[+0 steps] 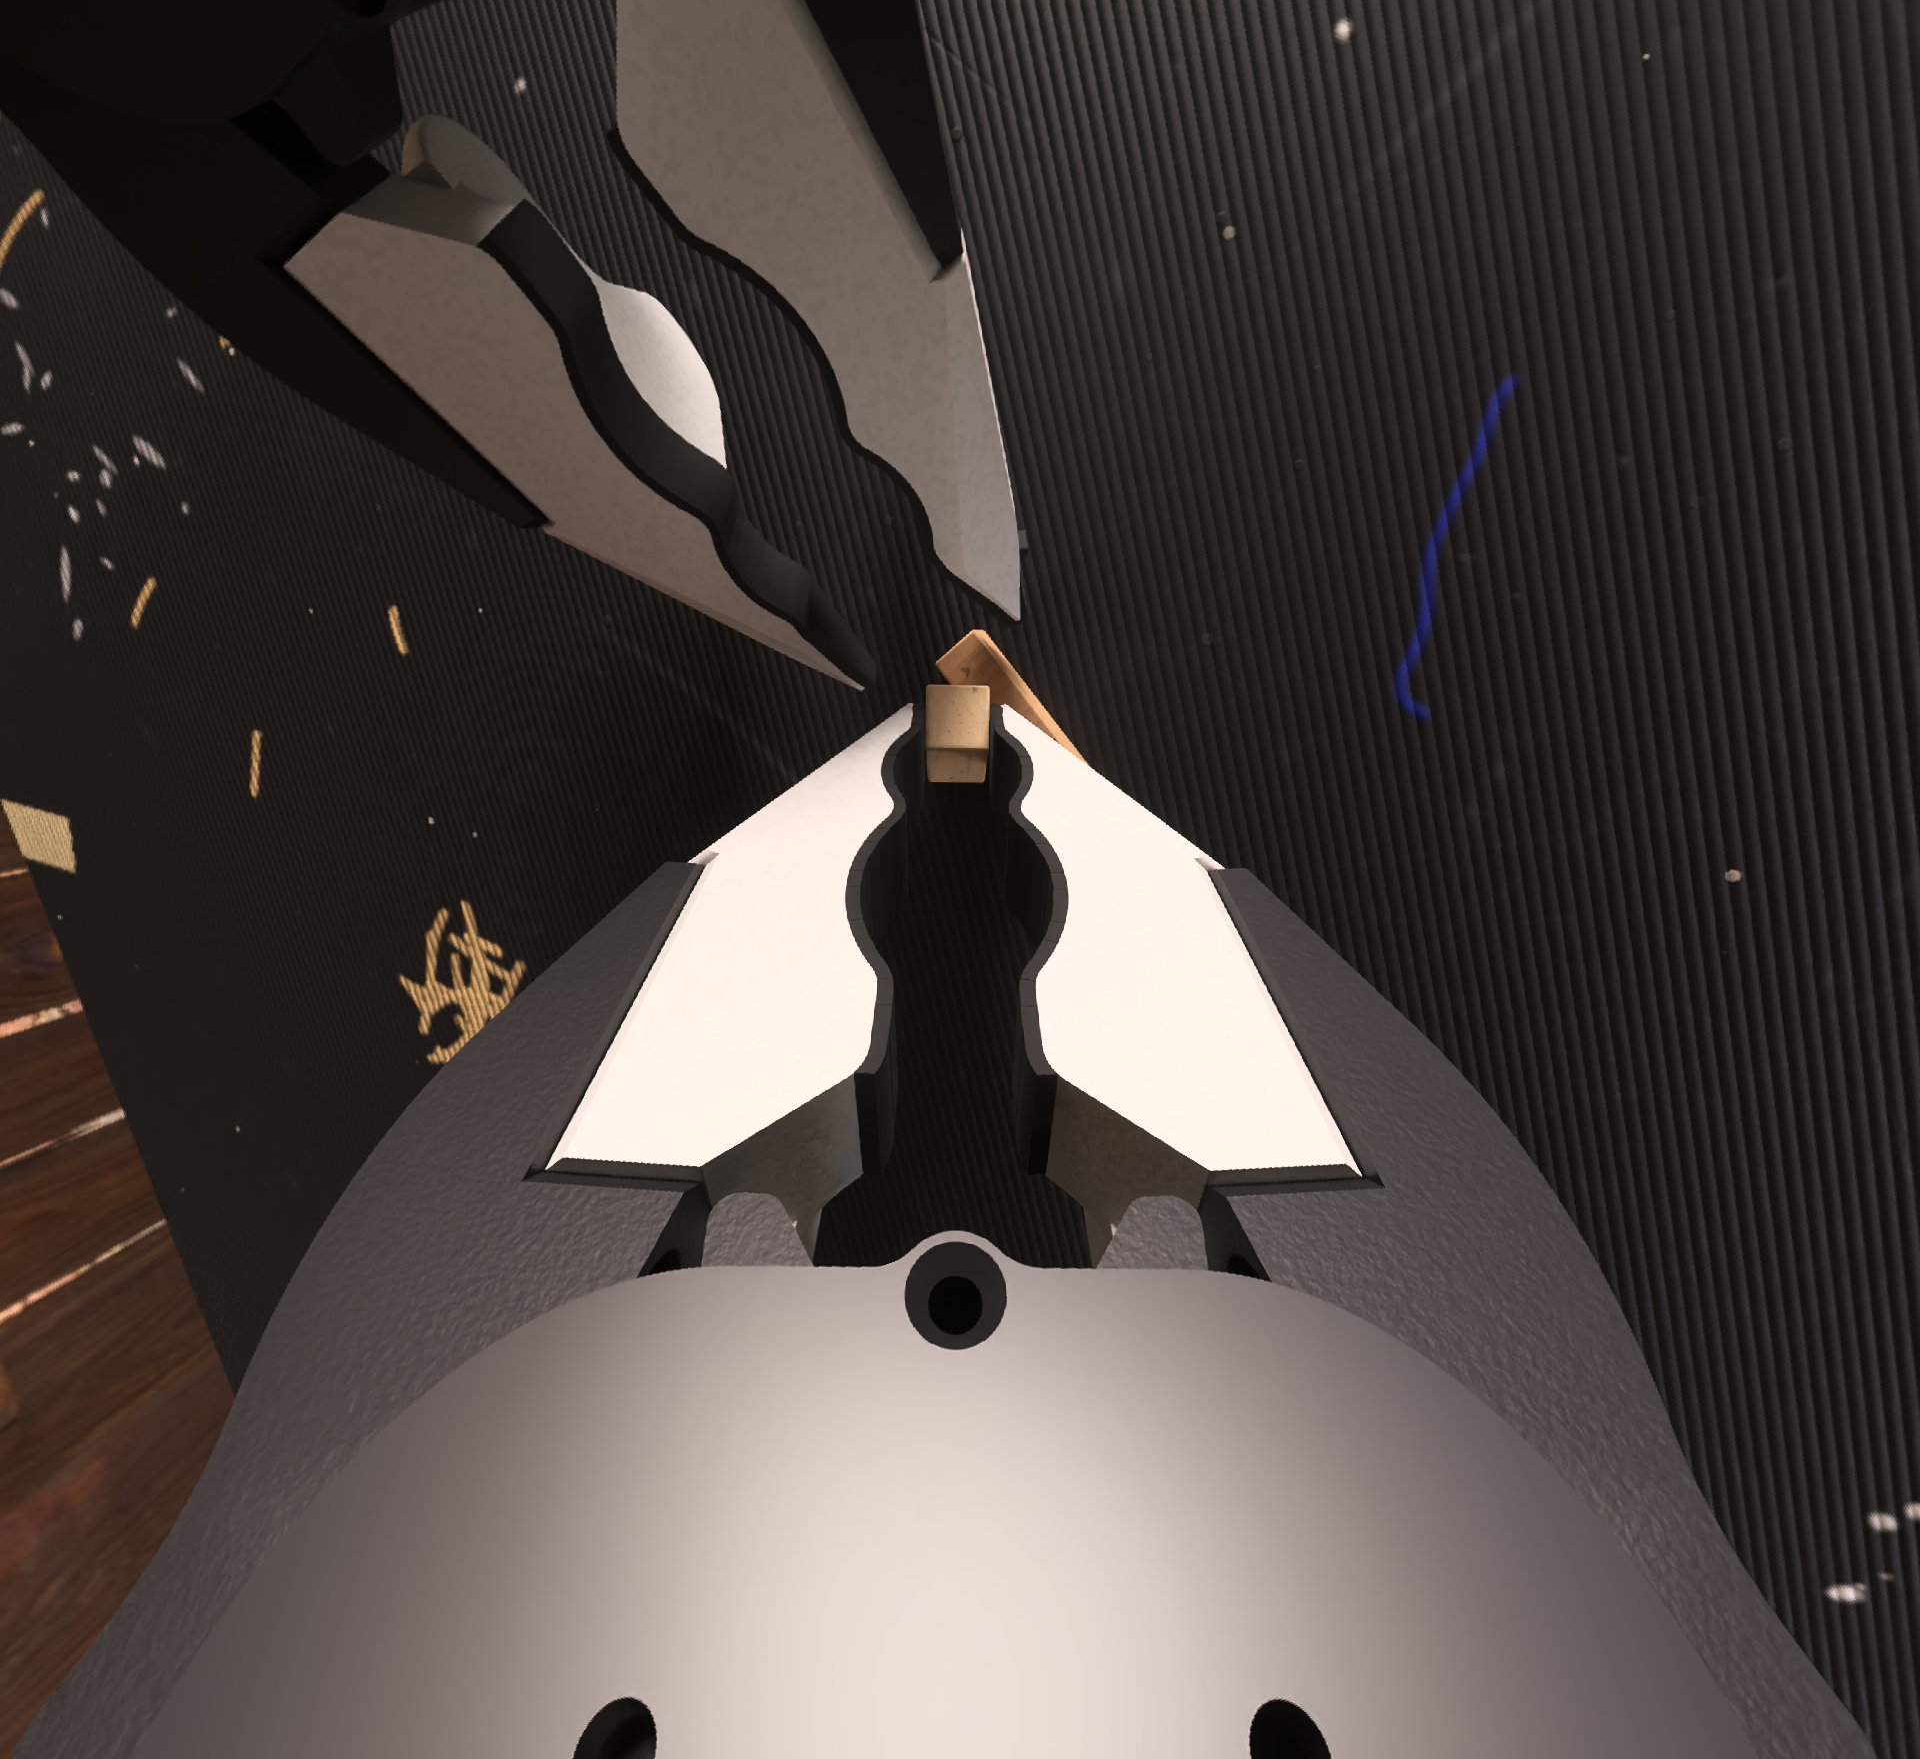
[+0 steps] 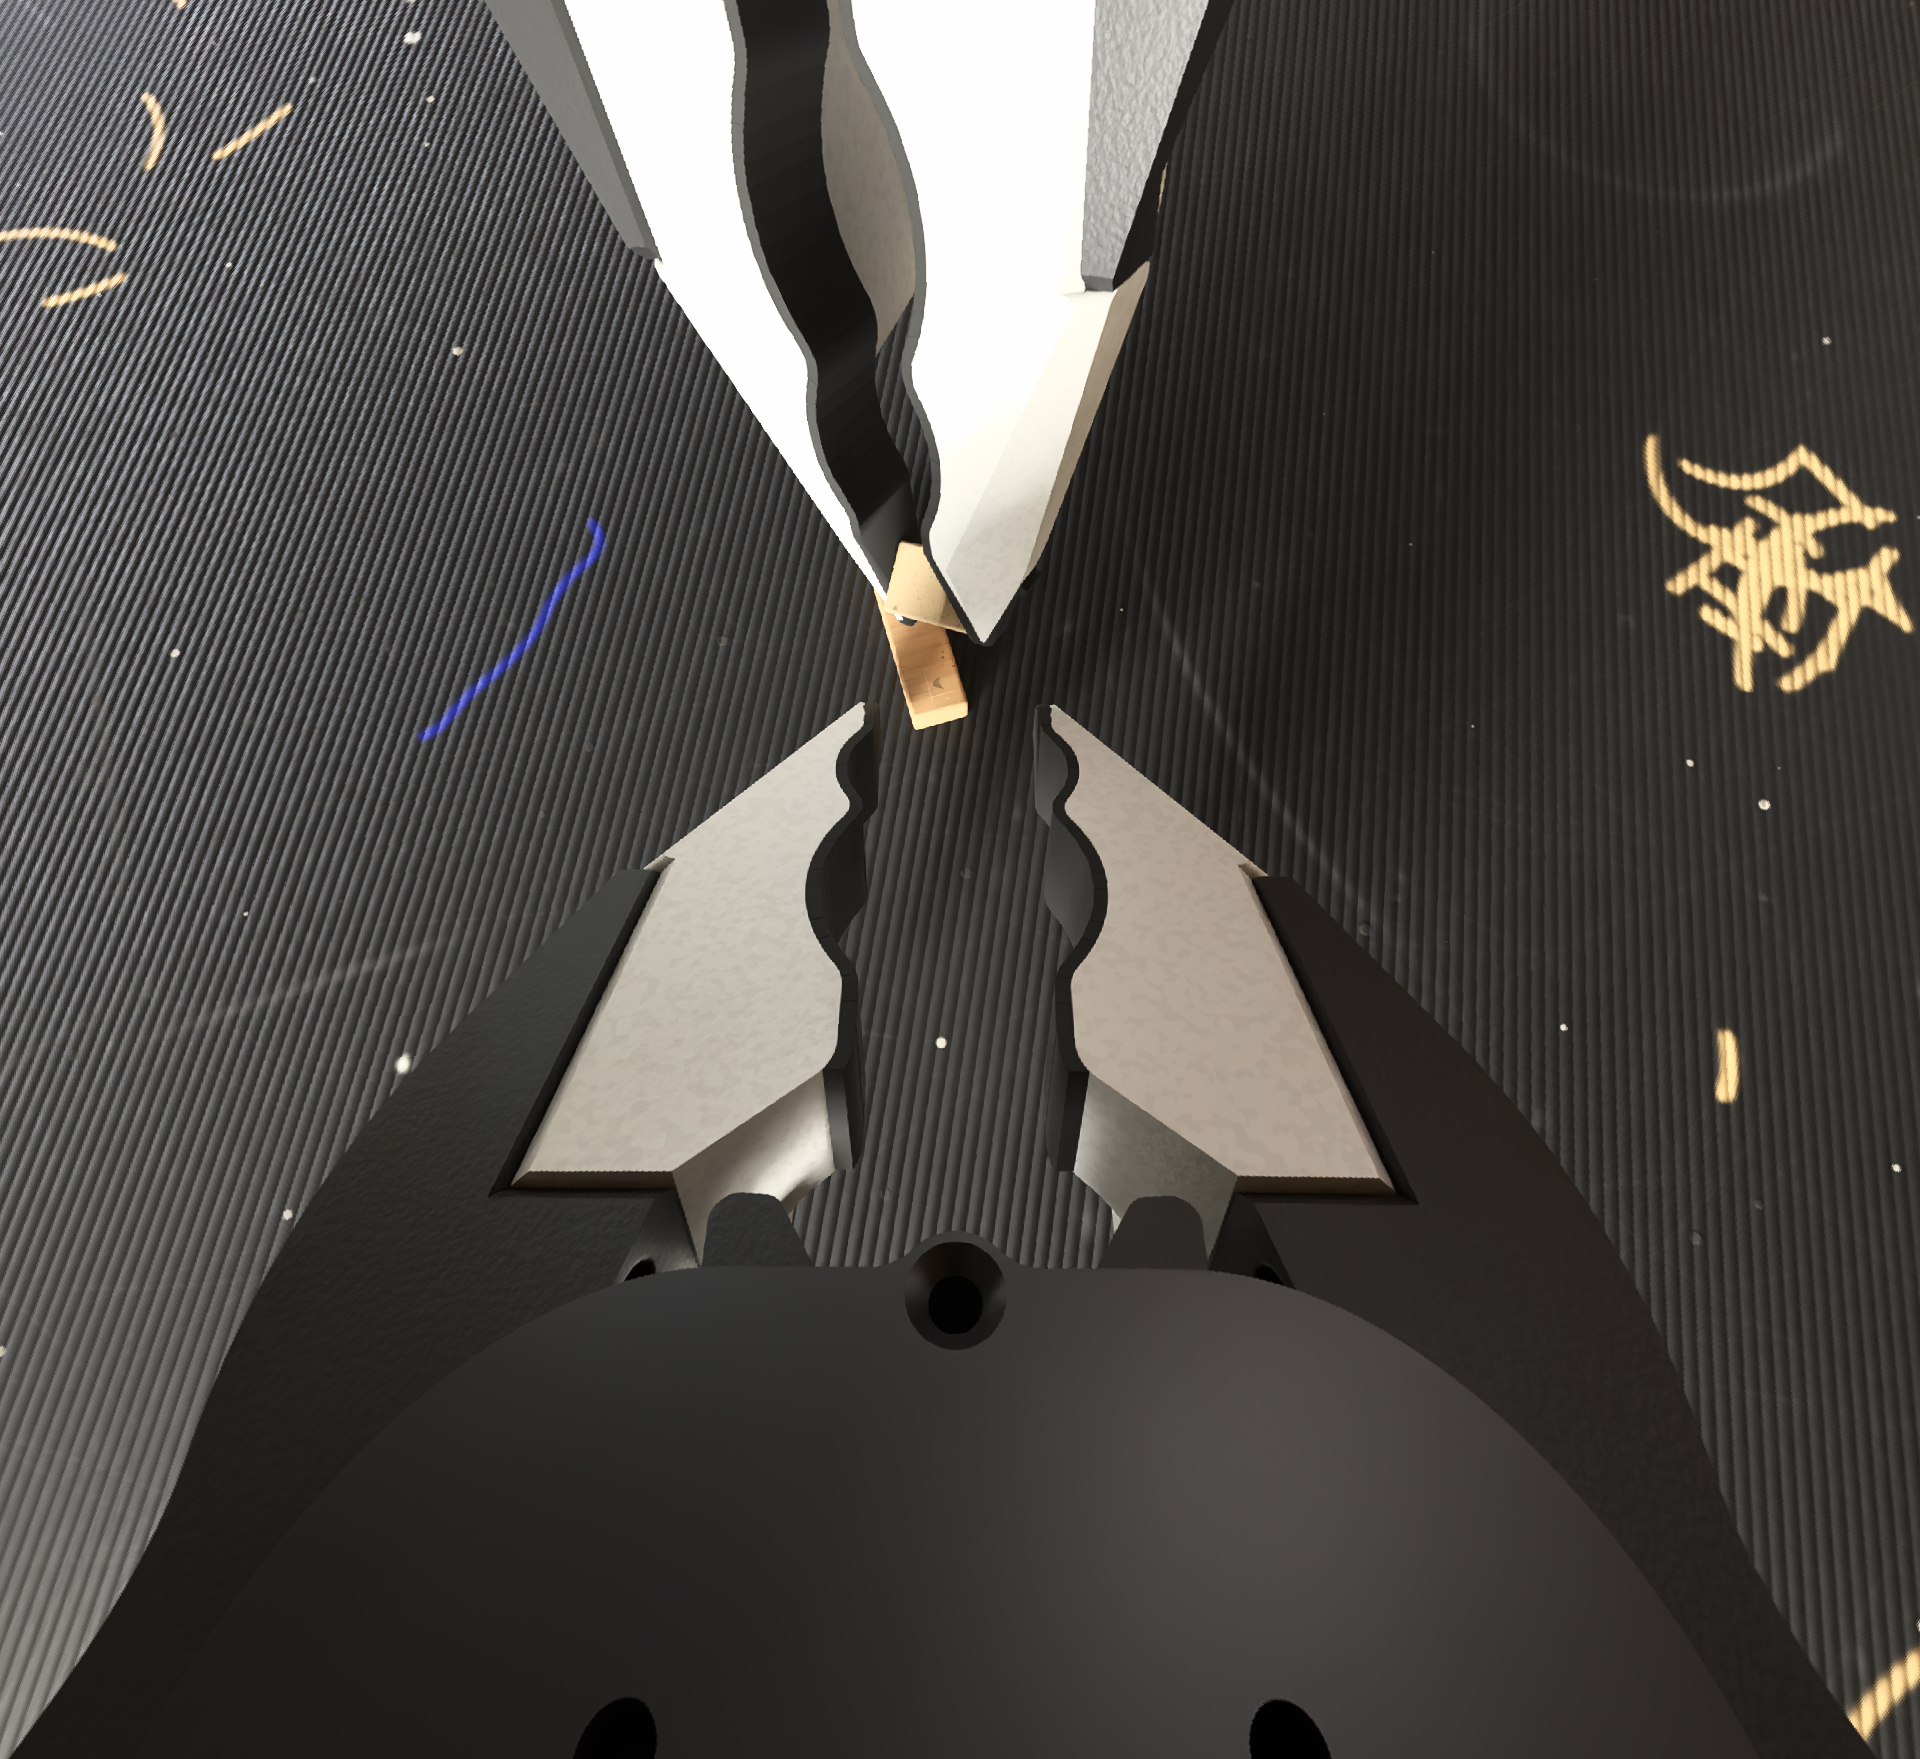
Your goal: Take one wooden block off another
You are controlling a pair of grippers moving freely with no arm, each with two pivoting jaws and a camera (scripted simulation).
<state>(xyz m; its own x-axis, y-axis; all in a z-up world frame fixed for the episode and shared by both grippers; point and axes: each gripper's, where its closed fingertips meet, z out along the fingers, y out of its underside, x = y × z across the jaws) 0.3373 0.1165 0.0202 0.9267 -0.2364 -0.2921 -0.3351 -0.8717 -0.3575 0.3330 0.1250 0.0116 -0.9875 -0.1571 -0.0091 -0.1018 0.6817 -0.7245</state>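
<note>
Left hand-held gripper [image 1: 958, 730] clamped on pale upper block [image 1: 956, 735] at fingertips. Lower block [image 2: 932, 679] on counter [image 2: 1455, 359], just ahead of right hand-held gripper [image 2: 956, 733], agape, empty. Blocks likely light, rigid; grip flat sides.

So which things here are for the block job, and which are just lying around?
For the job:
- pale wooden block, pinched in the left gripper
- darker wooden block under it, on the mat
- right gripper, jaws apart, close by

Just lying about:
- blue squiggle
- gold marks on the black ribbed mat
- white specks
</note>
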